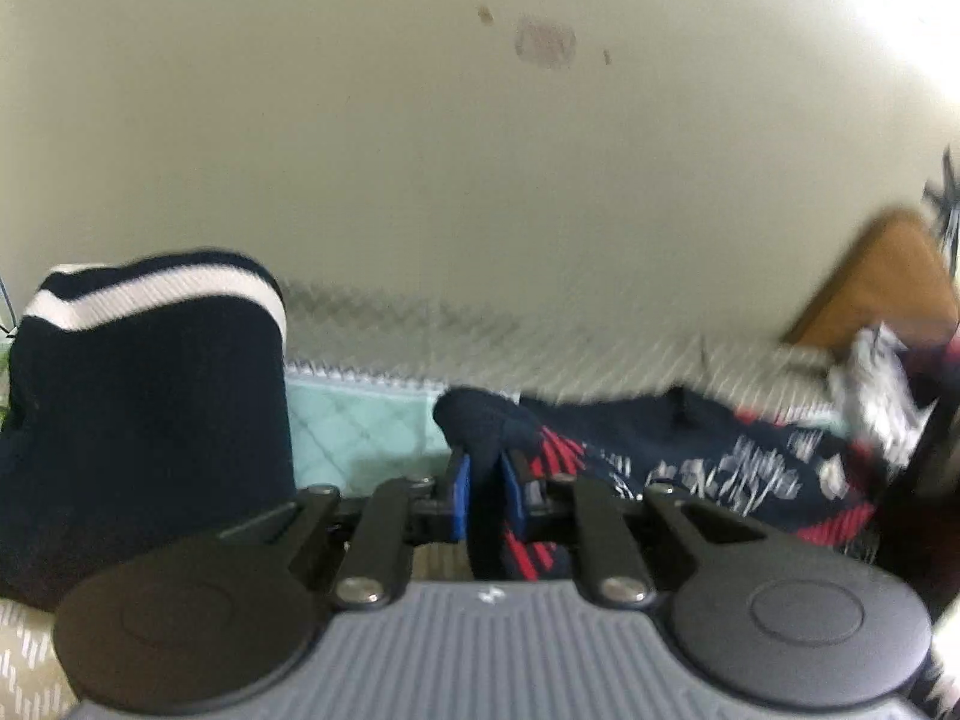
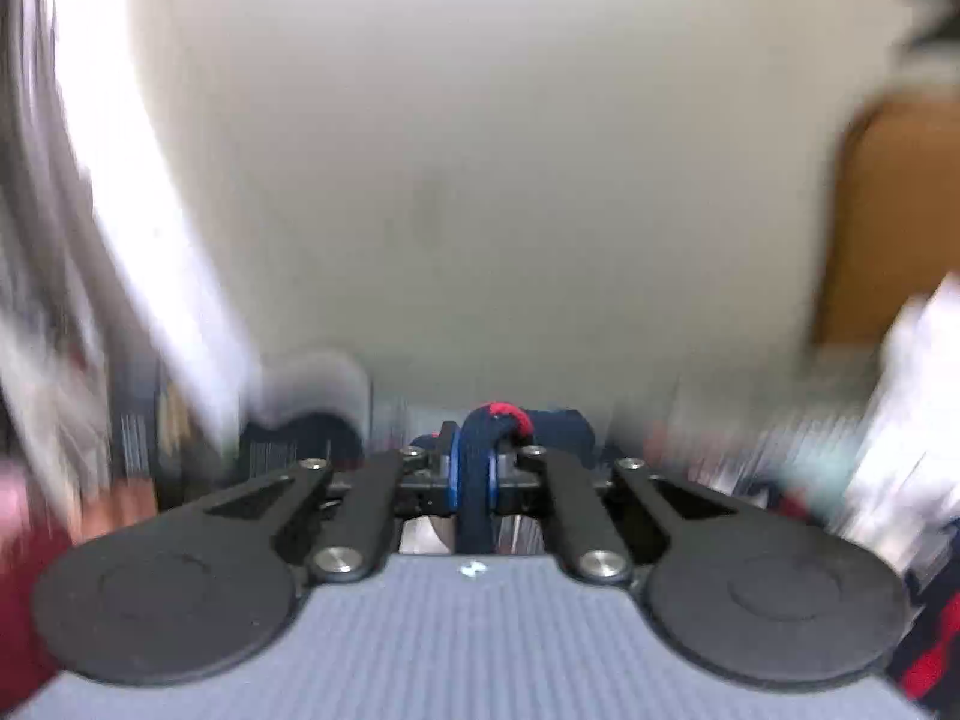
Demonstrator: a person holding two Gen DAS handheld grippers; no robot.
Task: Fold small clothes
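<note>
The folded navy white-striped knit garment (image 1: pixel 144 408) lies left of the navy red-patterned garment (image 1: pixel 690 456), apart.

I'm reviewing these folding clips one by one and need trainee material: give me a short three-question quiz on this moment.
1. True or false: the left claw is shut on the navy patterned garment.
2. What lies left of that garment in the left wrist view? A) a navy piece with a white stripe B) a yellow towel C) a glass jar
3. Fill in: the fabric pinched by the right claw is navy with a ___ patch at its top.

Key:
1. True; dark fabric sits between the blue pads.
2. A, the navy piece with a white stripe.
3. Red.
</note>
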